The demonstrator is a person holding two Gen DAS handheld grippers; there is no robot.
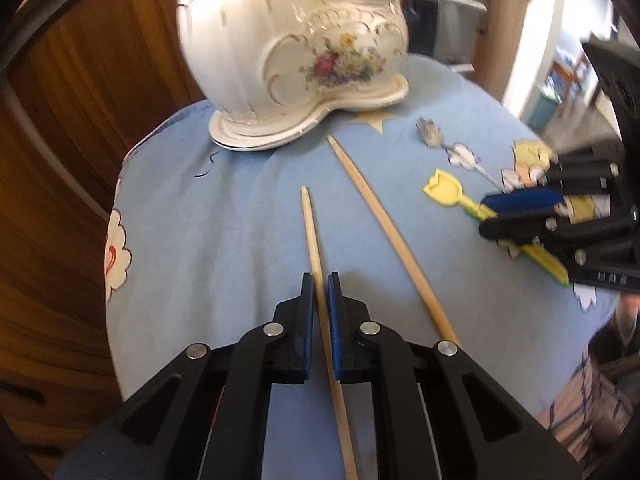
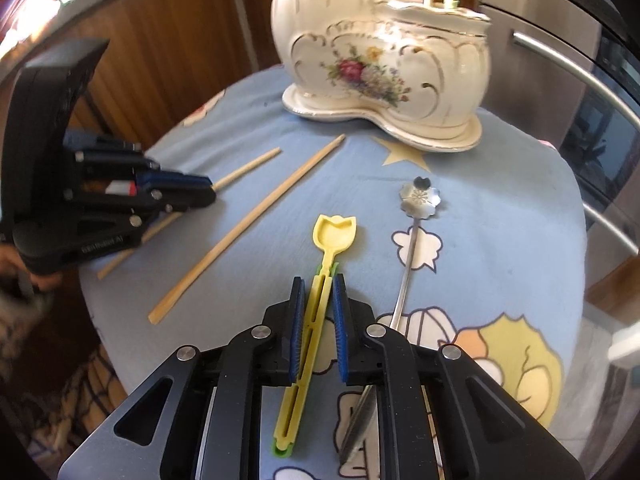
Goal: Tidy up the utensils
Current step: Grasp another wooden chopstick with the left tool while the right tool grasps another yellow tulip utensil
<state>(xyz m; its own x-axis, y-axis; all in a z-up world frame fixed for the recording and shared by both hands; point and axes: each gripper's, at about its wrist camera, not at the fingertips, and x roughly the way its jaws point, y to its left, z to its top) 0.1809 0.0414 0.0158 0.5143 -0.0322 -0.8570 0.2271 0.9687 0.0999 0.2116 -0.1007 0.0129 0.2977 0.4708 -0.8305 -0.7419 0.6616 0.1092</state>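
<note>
A white floral ceramic holder (image 1: 296,56) stands at the far side of the blue cloth, also in the right wrist view (image 2: 384,68), with utensils in it. My left gripper (image 1: 321,284) straddles one wooden chopstick (image 1: 314,240), its jaws nearly closed on it, touching or almost. The second chopstick (image 1: 384,232) lies to its right. My right gripper (image 2: 318,286) straddles the handle of a yellow tulip-shaped spoon (image 2: 334,234), with a small gap on each side. A silver flower spoon (image 2: 420,200) lies to the right of it.
The table has a blue cartoon-print cloth (image 1: 224,216) and a rounded edge. Wooden cabinets (image 1: 80,120) stand behind on the left, a steel appliance with a bar handle (image 2: 560,64) on the right. Each gripper shows in the other's view (image 2: 120,200).
</note>
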